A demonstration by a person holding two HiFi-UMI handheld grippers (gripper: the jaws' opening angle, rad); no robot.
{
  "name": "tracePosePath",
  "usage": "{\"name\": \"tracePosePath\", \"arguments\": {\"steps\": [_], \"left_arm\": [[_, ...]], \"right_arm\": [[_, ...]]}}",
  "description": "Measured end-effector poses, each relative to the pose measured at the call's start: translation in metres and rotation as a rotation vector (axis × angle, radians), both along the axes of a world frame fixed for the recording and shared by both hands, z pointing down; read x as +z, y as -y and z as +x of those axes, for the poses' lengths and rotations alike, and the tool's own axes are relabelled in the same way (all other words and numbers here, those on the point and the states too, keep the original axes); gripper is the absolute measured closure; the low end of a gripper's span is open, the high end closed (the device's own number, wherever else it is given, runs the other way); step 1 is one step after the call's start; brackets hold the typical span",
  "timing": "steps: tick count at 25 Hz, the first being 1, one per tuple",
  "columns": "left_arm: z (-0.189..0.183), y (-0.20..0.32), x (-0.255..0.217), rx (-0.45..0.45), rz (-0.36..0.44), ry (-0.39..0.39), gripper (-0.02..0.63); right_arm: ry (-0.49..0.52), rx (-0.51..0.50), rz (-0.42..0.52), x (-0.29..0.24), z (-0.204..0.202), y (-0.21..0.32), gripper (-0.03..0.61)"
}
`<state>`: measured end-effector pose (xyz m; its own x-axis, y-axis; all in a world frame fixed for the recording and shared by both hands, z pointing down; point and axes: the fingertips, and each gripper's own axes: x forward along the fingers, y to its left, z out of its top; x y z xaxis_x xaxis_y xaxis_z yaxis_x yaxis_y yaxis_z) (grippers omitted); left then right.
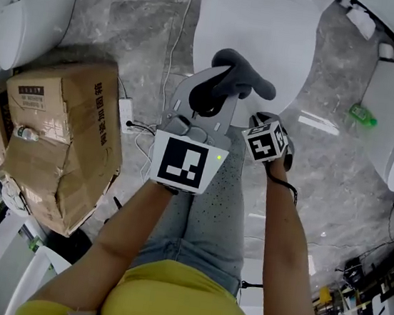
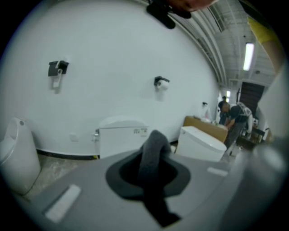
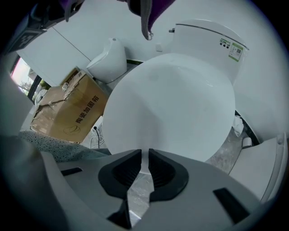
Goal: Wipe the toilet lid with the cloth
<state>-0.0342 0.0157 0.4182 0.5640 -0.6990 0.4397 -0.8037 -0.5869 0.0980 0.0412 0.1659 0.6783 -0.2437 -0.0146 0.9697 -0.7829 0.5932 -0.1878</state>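
Gripping the cloth (image 1: 239, 79) in the left hand-held gripper (image 2: 151, 155) above the toilet lid (image 1: 272, 26), holding the right hand-held gripper (image 3: 144, 155) barely parted, empty; seemingly not wiping yet.

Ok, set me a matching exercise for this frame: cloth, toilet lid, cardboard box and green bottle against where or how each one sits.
1 cloth
2 toilet lid
3 cardboard box
4 green bottle

A on the floor, head view's left
B on the floor, head view's right
C pinched by the fingers of the left gripper
D closed, white, top centre of the head view

Pairs: 1-C, 2-D, 3-A, 4-B
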Motion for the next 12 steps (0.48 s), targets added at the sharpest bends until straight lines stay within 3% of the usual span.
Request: {"name": "tracePosePath", "arguments": {"steps": [12], "left_arm": [[0.008,-0.017,0.065,0.06,-0.146,0.077,0.594]], "right_arm": [[-0.04,0.0,-0.031,0.016,0.002,0.0,0.538]]}}
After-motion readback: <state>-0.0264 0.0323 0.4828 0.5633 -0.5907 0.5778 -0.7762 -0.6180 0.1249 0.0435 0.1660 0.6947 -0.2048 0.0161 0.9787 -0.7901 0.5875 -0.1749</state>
